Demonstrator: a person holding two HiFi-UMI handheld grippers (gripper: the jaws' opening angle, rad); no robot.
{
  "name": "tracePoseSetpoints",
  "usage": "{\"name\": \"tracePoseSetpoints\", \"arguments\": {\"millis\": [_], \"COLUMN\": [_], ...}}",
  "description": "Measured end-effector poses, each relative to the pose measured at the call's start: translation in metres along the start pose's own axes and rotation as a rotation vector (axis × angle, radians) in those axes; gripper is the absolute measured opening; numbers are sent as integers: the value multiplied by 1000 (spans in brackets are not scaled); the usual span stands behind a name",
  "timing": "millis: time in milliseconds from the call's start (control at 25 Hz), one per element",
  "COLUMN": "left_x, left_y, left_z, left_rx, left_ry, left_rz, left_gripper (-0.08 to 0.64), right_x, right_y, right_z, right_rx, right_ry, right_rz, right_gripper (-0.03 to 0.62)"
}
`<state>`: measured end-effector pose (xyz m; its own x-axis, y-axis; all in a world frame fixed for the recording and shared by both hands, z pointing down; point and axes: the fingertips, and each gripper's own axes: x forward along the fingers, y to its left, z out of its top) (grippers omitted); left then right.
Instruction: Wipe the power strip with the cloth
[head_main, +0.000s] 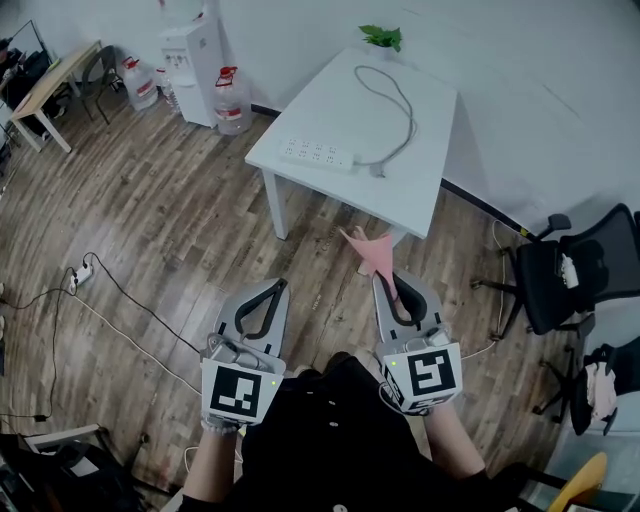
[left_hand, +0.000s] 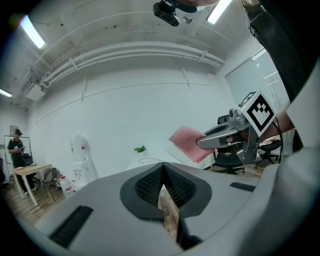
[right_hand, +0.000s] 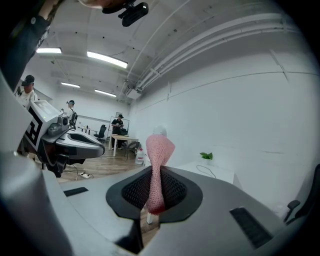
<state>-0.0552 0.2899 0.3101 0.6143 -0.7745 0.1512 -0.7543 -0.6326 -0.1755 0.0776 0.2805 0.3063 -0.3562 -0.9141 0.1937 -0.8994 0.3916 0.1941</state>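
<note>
I hold both grippers low in front of me, above a wooden floor (head_main: 170, 220), with nothing touching the work area.

The left gripper (head_main: 274, 285) sits at my 11 o'clock. Its own view shows the ribbed pads pressed together at the tips with nothing between them; only a sliver of floor shows through the gap lower down.

The right gripper (head_main: 386, 276) sits at my 1 o'clock, clamped on a pink cloth (head_main: 370, 250). In the right gripper view the cloth is pinched into a narrow waist between the pads and flares out above them. In the head view it fans past the tips toward 12 o'clock.

Further out at 12 o'clock stands a white surface (head_main: 330, 100), well apart from both grippers. The white power strip (head_main: 318, 155) lies flat near the surface's front edge, at its 7 o'clock corner. Its grey cable (head_main: 400, 100) runs from the strip's right end and loops away toward the far side. A small potted plant (head_main: 382, 37) stands at the far edge.

A water dispenser (head_main: 190, 55) stands by the wall at 10 o'clock. A black office chair (head_main: 560, 275) sits at 3 o'clock.
</note>
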Motion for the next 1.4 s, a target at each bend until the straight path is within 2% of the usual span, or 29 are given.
{"name": "tracePoseSetpoints", "arguments": {"millis": [280, 560, 960, 1400], "left_x": [0, 25, 92, 196], "left_y": [4, 15, 59, 113], "left_z": [-6, -6, -5, -2], "left_rx": [-13, -1, -4, -19], "left_ry": [8, 9, 18, 35], "left_rz": [4, 18, 58, 109], "left_gripper": [11, 11, 11, 11], "right_x": [3, 29, 111, 222], "right_y": [1, -16, -52, -111], "right_z": [-1, -4, 1, 2], "right_rx": [-7, -7, -19, -35], "right_ry": [8, -2, -20, -9], "right_rz": [-3, 12, 72, 170], "right_gripper": [55, 55, 55, 55]}}
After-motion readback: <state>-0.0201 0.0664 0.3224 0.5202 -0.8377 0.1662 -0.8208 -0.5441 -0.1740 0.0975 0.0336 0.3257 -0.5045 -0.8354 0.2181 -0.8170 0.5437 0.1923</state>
